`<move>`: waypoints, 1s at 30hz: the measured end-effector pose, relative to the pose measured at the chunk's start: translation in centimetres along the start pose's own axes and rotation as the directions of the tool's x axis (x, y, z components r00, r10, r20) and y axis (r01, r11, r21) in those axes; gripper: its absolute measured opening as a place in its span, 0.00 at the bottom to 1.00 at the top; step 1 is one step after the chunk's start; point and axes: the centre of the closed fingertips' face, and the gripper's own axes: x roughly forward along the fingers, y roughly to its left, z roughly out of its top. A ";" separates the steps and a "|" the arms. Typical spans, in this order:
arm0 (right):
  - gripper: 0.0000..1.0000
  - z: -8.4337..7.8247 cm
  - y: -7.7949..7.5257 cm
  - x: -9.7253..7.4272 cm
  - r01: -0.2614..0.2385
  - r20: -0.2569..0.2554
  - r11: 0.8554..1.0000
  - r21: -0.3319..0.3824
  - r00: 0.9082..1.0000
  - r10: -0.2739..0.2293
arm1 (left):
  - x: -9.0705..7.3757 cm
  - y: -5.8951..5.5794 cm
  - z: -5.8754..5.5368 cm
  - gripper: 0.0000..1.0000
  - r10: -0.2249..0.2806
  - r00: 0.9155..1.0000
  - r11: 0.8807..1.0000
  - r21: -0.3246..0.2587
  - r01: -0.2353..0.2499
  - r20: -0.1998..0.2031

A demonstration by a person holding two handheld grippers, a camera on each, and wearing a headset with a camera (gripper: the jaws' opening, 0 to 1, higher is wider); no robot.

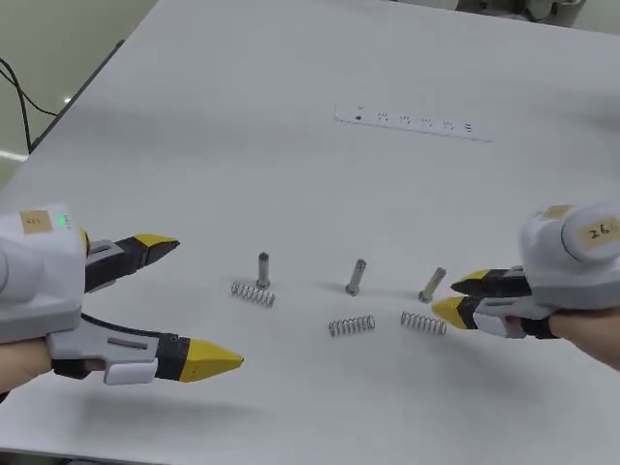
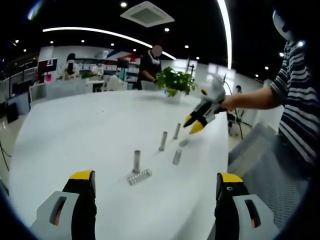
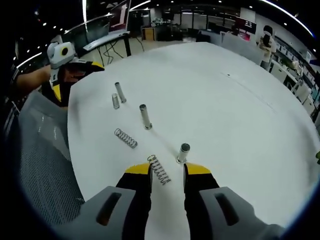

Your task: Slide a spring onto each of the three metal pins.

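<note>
The left tongs point(image 1: 199, 301) hovered low over the desk point(image 1: 291, 145), spread wide. The right tongs point(image 1: 457, 296), slightly parted, pointed at the rightmost spring point(image 1: 423, 323). Three bare pins point(image 1: 356, 276) stood in a row, springs point(image 1: 351, 325) lying beside them.

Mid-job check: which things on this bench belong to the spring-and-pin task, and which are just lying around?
For the job: left pin, middle pin, right pin, all without springs; left spring, middle spring, right spring, lying loose on the table.

Just lying about: power strip; leafy plant.
</note>
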 end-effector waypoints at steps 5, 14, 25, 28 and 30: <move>0.23 -0.6 0.5 0.3 -0.033 -0.044 0.994 -0.104 0.999 0.029 | -0.2 0.2 -0.1 0.98 0.007 1.000 1.000 -0.003 -0.007 0.001; 0.22 -1.6 1.5 1.4 -0.086 -0.115 0.945 -0.315 0.992 0.052 | -0.3 0.1 -0.1 0.98 0.008 1.000 1.000 -0.005 -0.008 0.002; 0.14 -2.7 1.2 2.2 -0.111 -0.151 0.911 -0.396 0.987 0.055 | -0.3 0.0 -0.2 0.98 0.006 1.000 1.000 -0.007 -0.006 -0.001; 0.13 -3.0 1.2 2.5 -0.124 -0.165 0.908 -0.399 0.984 0.062 | -0.3 0.0 -0.3 0.98 0.004 1.000 1.000 -0.008 -0.004 -0.003; 0.12 -3.1 1.1 2.7 -0.121 -0.167 0.906 -0.406 0.984 0.056 | -0.2 -0.1 -0.4 0.98 0.003 1.000 1.000 -0.007 -0.003 -0.005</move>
